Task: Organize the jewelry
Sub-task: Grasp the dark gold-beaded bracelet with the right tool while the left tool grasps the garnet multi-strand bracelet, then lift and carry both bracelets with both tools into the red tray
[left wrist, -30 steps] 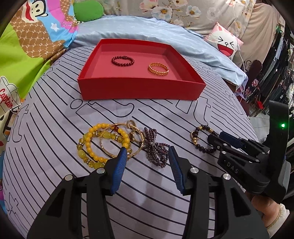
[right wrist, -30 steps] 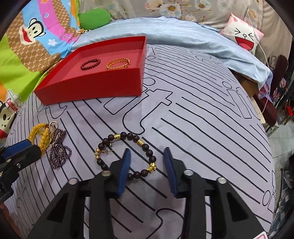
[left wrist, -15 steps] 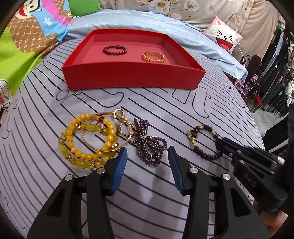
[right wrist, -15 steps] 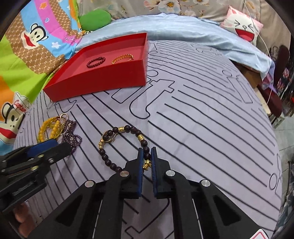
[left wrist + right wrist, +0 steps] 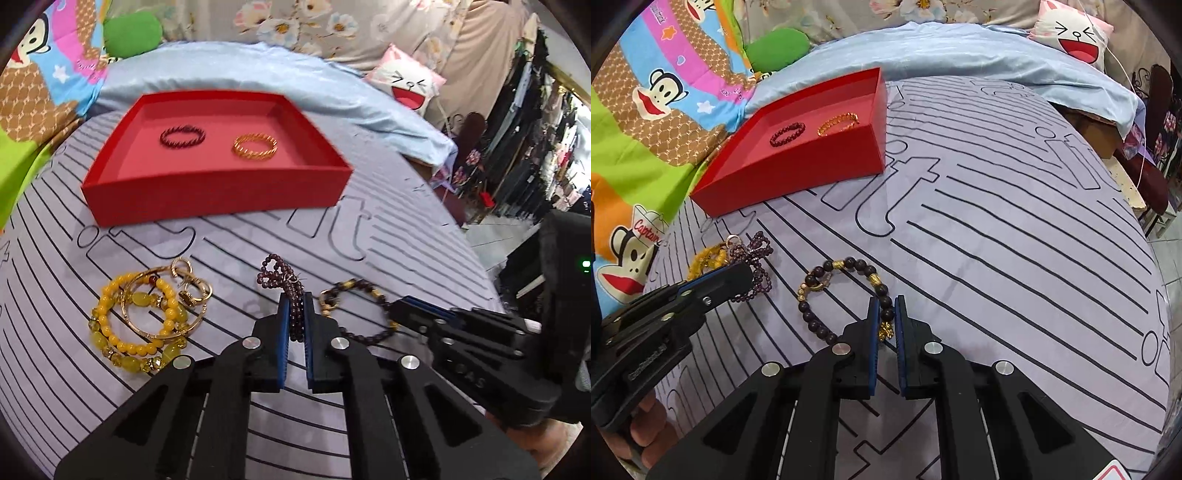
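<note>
Since a second ago, our left hand-held gripper (image 5: pixel 295 325) has clamped the purple bead strand (image 5: pixel 286 291); our right hand-held gripper (image 5: pixel 886 325) pinches the dark bead bracelet (image 5: pixel 846 291), with the red tray (image 5: pixel 221 199) at twelve o'clock.

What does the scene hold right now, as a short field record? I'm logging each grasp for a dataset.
left hand-held gripper: shut on purple bead strand
right hand-held gripper: shut on dark bead bracelet
red tray: holds dark red bracelet and gold bracelet
loose on cloth: yellow bead bracelets, gold bangle
surface: striped cloth
</note>
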Demonstrator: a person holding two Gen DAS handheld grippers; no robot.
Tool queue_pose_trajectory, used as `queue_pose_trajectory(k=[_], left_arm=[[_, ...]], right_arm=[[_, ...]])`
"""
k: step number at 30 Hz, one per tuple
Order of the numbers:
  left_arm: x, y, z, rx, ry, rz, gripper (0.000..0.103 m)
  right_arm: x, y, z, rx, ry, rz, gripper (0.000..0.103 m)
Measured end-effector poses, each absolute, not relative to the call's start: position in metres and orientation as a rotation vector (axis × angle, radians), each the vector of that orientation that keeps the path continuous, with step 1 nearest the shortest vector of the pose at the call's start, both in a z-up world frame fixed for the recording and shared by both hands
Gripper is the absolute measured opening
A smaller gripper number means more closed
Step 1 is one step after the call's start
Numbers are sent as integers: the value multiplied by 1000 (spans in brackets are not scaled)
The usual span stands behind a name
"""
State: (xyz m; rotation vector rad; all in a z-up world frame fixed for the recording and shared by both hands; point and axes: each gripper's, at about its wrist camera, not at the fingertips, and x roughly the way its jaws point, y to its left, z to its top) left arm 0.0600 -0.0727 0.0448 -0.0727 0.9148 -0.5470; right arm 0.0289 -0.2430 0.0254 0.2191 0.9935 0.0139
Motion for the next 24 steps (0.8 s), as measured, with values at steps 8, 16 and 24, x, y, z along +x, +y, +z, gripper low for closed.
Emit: queue_pose_trajectory(k=[8, 16, 24], left_arm=[[52, -52, 64, -113, 903, -526, 7], [49, -21, 72, -125, 893, -442, 7], [47, -5, 68, -133, 907, -398, 7]], right_arm=[[22, -240, 50, 217, 944, 43, 3], [26, -242, 42, 197, 964, 14, 16], [40, -237, 20, 150, 1012, -2, 27]])
